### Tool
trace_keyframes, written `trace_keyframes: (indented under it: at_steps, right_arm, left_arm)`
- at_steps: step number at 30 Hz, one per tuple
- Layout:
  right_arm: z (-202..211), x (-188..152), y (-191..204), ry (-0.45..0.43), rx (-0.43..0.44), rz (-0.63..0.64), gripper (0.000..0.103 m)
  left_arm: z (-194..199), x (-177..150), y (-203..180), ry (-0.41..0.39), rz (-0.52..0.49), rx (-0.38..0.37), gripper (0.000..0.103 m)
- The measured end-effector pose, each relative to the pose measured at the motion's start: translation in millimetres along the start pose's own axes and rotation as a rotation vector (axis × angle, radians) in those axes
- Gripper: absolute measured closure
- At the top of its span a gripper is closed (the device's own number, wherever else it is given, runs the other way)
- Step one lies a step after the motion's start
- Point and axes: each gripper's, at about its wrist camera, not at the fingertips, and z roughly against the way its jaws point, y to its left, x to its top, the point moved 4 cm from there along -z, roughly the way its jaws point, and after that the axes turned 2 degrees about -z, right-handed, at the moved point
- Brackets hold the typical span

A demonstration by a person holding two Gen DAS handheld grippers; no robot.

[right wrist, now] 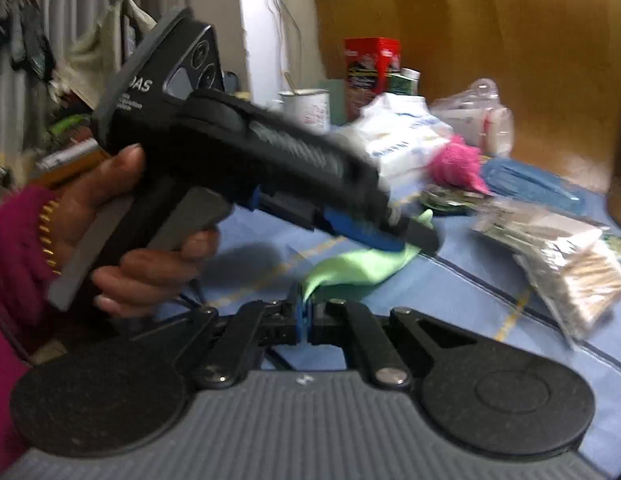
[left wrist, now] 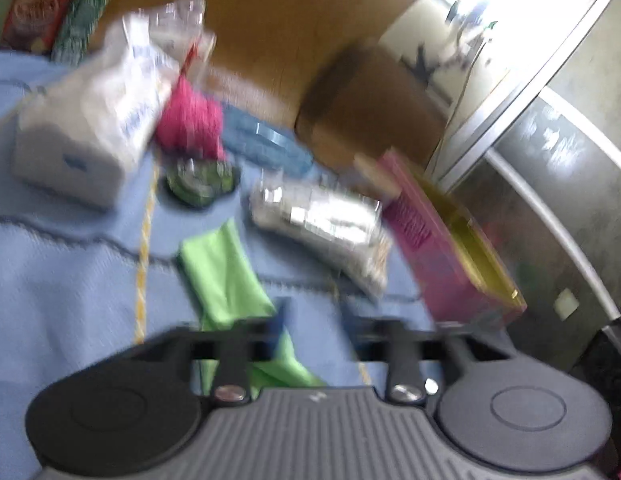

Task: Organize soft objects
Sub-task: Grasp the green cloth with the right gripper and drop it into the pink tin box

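The right claw (right wrist: 304,314) is pressed shut, its blue pads pinching one end of the green cloth (right wrist: 362,266), which trails forward across the blue bed cover (right wrist: 450,292) toward the left claw (right wrist: 402,236). In the right wrist view the left claw reaches in from the left, gripped by a hand (right wrist: 122,236) in a magenta sleeve, its tip low over the far end of the cloth. From its own camera the left claw (left wrist: 314,316) stands open, fingers apart with bare cover between them, and the green cloth (left wrist: 226,280) passes under its left finger; both views are blurred, so whether that finger touches the cloth cannot be told. Beyond the cloth the cover is crowded: a white soft pack (left wrist: 90,128) at the far left, a pink knitted piece (left wrist: 190,120) just beside it, a green foil packet (left wrist: 202,182) below that, a blue packet (left wrist: 266,144) behind, and a clear bag (left wrist: 322,220) near a pink box (left wrist: 430,248) tilted at the right edge. The open room lies on the near left of the cover, beside the yellow stripe (left wrist: 144,248).
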Motion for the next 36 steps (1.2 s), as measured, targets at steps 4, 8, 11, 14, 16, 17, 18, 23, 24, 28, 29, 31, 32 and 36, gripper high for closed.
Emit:
trace_keyframes:
  at_steps: [4, 8, 11, 14, 16, 17, 18, 23, 24, 28, 29, 31, 32, 36]
  right_arm:
    - [-4.6, -6.0, -14.4, 0.037, -0.136, -0.025, 0.06]
    - [-12.5, -5.4, -22.2, 0.036, -0.098, -0.066, 0.047]
    - [-14.1, -3.6, -18.0, 0.024, -0.077, -0.027, 0.092]
    - [-12.0, -0.9, -27.3, 0.009, -0.069, -0.038, 0.097]
    - [-8.8, -0.1, -33.9, -0.026, -0.109, -0.039, 0.097]
    - [-3.9, -0.8, -34.8, -0.044, -0.139, -0.038, 0.097]
    - [2.4, 0.5, -37.7, -0.067, -0.167, -0.033, 0.097]
    - [59.3, 10.9, -58.0, -0.236, -0.285, -0.049, 0.098]
    - [73.9, 13.3, -65.4, -0.274, -0.327, -0.053, 0.098]
    - [127.1, 20.2, -97.6, -0.414, -0.553, -0.081, 0.098]
    - [139.9, 19.9, -106.7, -0.443, -0.619, -0.087, 0.098]
    - [163.4, 17.5, -130.0, -0.476, -0.745, -0.123, 0.098]
    - [171.7, 15.5, -140.4, -0.479, -0.798, -0.138, 0.098]
    - [180.6, -1.5, -181.2, -0.399, -0.943, -0.198, 0.097]
  left_arm:
    - [-2.5, -10.6, 4.3, 0.008, 0.032, 0.021, 0.1]
    - [-0.1, -15.3, -6.3, 0.008, 0.049, -0.01, 0.1]
    - [-2.8, -11.8, -16.1, 0.04, 0.021, -0.026, 0.1]
    - [-10.0, -10.0, -32.0, 0.059, -0.011, -0.06, 0.1]
    - [-13.2, -8.1, -41.2, 0.062, -0.041, -0.072, 0.1]
    - [-14.2, -5.1, -48.1, 0.057, -0.059, -0.076, 0.1]
    - [-14.2, -0.9, -54.4, 0.05, -0.071, -0.081, 0.1]
    - [-16.7, 25.7, -81.6, 0.012, -0.094, -0.144, 0.099]
    - [-18.7, 32.7, -90.9, 0.003, -0.103, -0.161, 0.099]
    - [-37.3, 53.3, -134.4, 0.001, -0.187, -0.205, 0.099]
    - [-43.7, 54.2, -145.5, 0.003, -0.212, -0.211, 0.099]
    - [-58.2, 51.5, -162.2, 0.012, -0.26, -0.2, 0.098]
    - [-65.5, 48.2, -167.6, 0.019, -0.279, -0.184, 0.098]
    - [-86.5, 31.1, -165.8, 0.065, -0.303, -0.118, 0.098]
